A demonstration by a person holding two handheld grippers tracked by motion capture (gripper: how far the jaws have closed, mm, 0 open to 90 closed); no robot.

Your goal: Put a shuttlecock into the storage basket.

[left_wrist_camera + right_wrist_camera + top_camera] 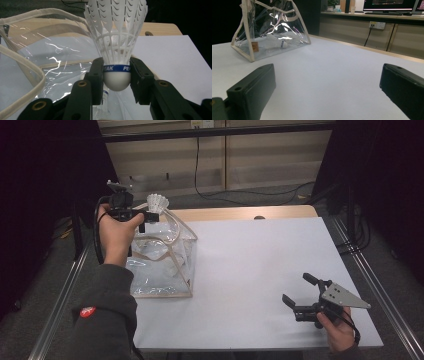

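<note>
At the lower right of the high view, the right gripper (299,300) rests low over the white table (250,265), its jaws spread wide with nothing between them. Farther up, at the left, stands a clear bag (162,262) with cream trim (a second shuttlecock (278,43) lies inside it). At the upper left, above the bag's open top, the left gripper (145,217) clamps a white shuttlecock (117,45) by its cork, feathers upward
</note>
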